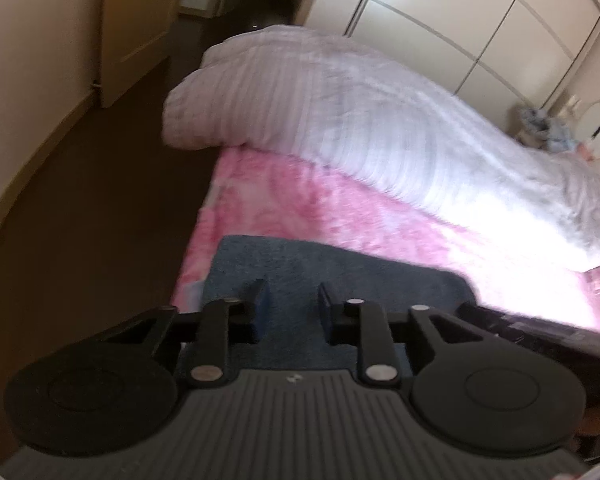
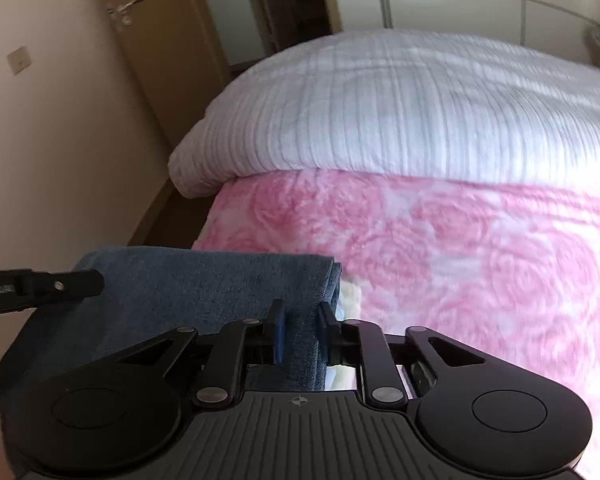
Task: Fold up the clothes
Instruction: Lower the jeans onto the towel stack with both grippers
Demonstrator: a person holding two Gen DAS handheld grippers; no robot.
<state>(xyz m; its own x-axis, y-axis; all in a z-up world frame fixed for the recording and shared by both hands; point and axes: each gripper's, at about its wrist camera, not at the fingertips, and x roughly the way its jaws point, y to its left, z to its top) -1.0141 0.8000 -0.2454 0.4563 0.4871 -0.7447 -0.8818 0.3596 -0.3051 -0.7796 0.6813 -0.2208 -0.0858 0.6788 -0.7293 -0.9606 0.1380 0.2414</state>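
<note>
A folded blue cloth (image 1: 340, 272) lies at the near edge of a bed covered by a pink rose-patterned blanket (image 1: 340, 208). My left gripper (image 1: 293, 300) sits on the cloth's left part, jaws narrow, with blue fabric filling the gap between them. In the right wrist view the blue cloth (image 2: 204, 280) stretches leftward from my right gripper (image 2: 302, 328), which is shut on the cloth's right folded end. A finger of my left gripper (image 2: 76, 282) shows against the cloth's left end. The cloth's left part hangs off the bed edge.
A bulky white ribbed quilt (image 2: 400, 112) is heaped across the bed behind the pink blanket (image 2: 460, 260). Dark floor (image 1: 100, 200) runs along the bed's left side, with a door (image 2: 152, 40) beyond. White wardrobe doors (image 1: 480, 20) stand at the back.
</note>
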